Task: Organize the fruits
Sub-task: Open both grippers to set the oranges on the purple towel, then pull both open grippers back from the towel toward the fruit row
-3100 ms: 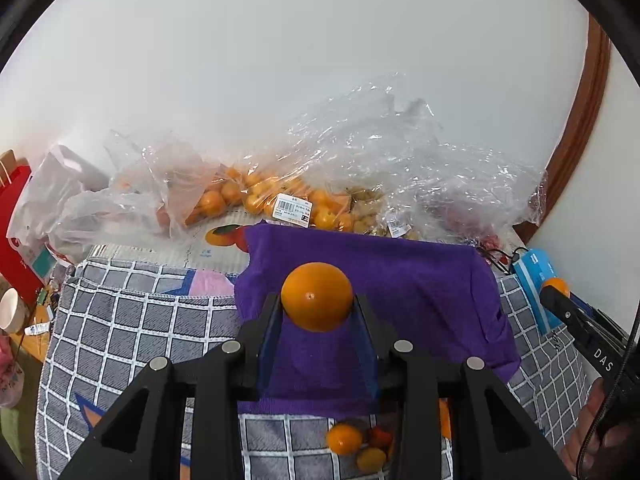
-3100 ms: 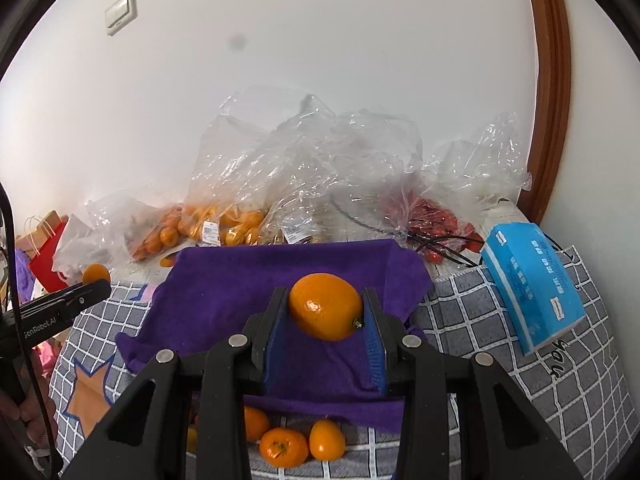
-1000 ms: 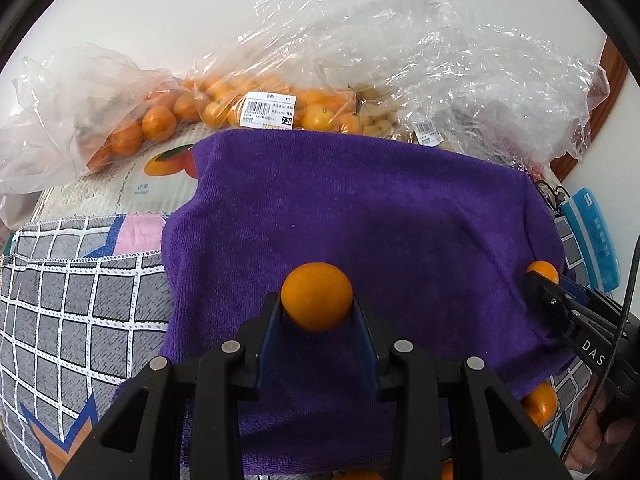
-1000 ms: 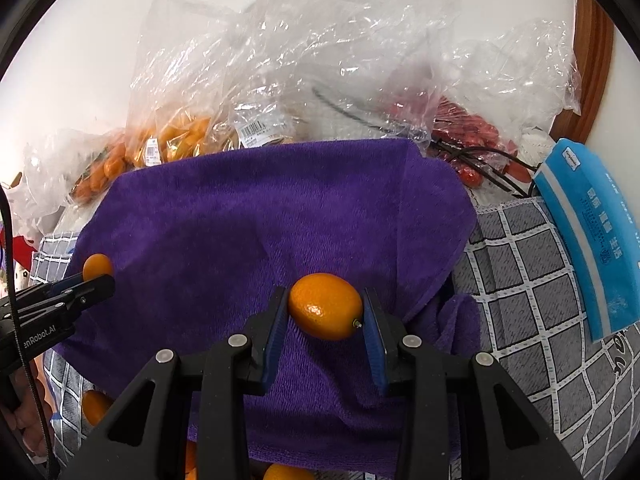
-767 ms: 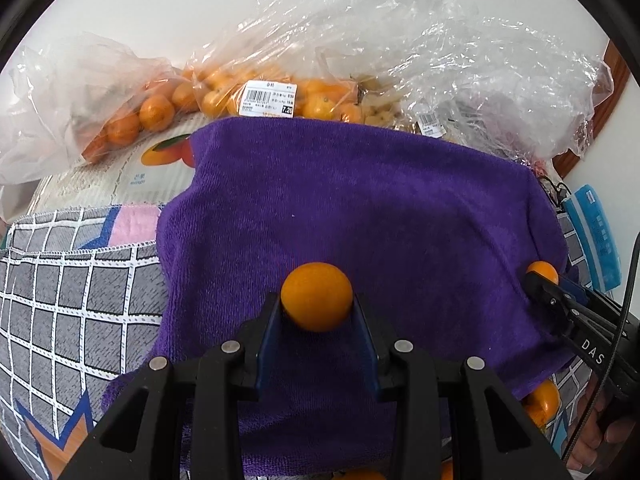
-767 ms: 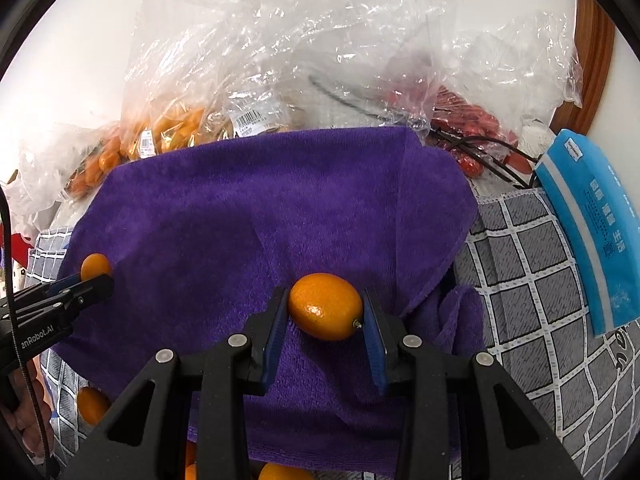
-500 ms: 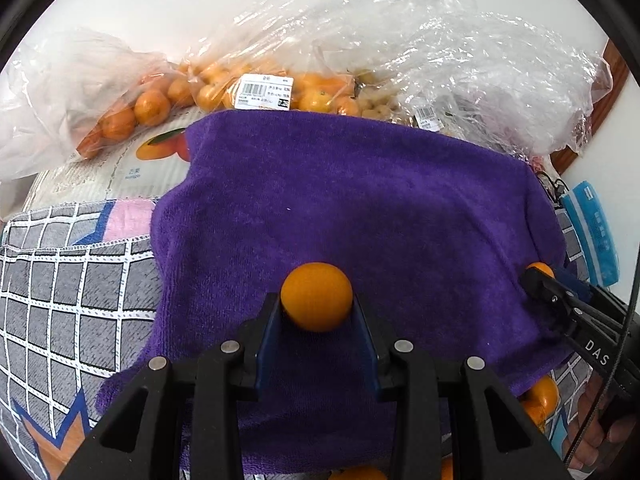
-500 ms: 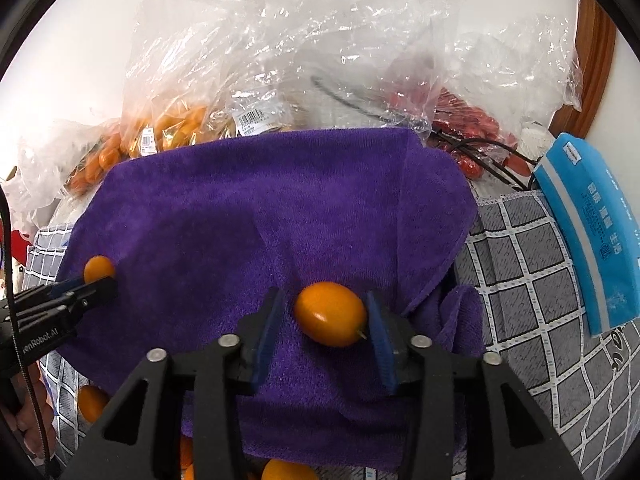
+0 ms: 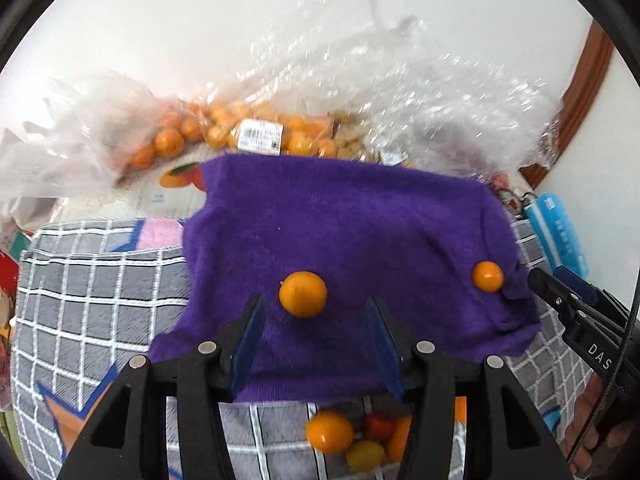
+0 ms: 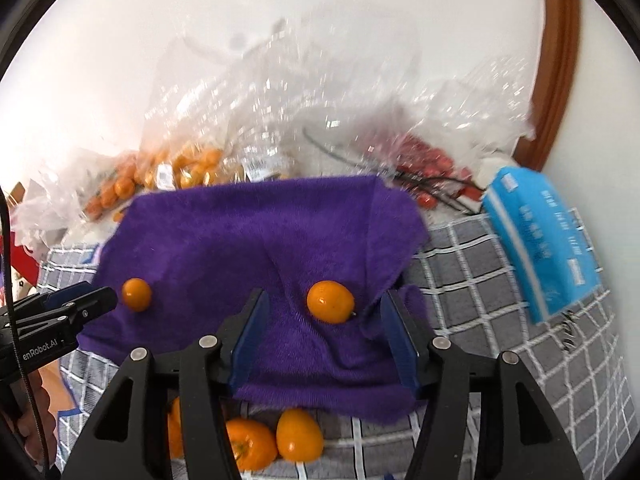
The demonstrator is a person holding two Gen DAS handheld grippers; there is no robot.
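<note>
A purple towel [image 9: 352, 224] lies spread on the checked cloth; it also shows in the right wrist view [image 10: 248, 240]. A round orange [image 9: 303, 294] rests on the towel just beyond my open left gripper [image 9: 314, 320]. An oval orange [image 10: 331, 302] rests on the towel just beyond my open right gripper [image 10: 325, 322]. The oval orange also shows in the left wrist view [image 9: 487, 276], next to the right gripper's tip [image 9: 538, 280]. The round orange shows in the right wrist view [image 10: 137, 294], next to the left gripper's tip [image 10: 106, 298]. Neither gripper touches fruit.
Several loose oranges and small tomatoes [image 9: 352, 434] lie on the checked cloth [image 9: 96, 288] near the towel's front edge, also in the right wrist view [image 10: 272, 442]. Clear bags of oranges [image 9: 224, 136] and red fruit [image 10: 424, 164] pile against the wall. A blue tissue pack [image 10: 540, 240] lies right.
Both grippers have opened and let go of their oranges, which now rest on the purple towel. Both grippers have pulled back and up from the towel.
</note>
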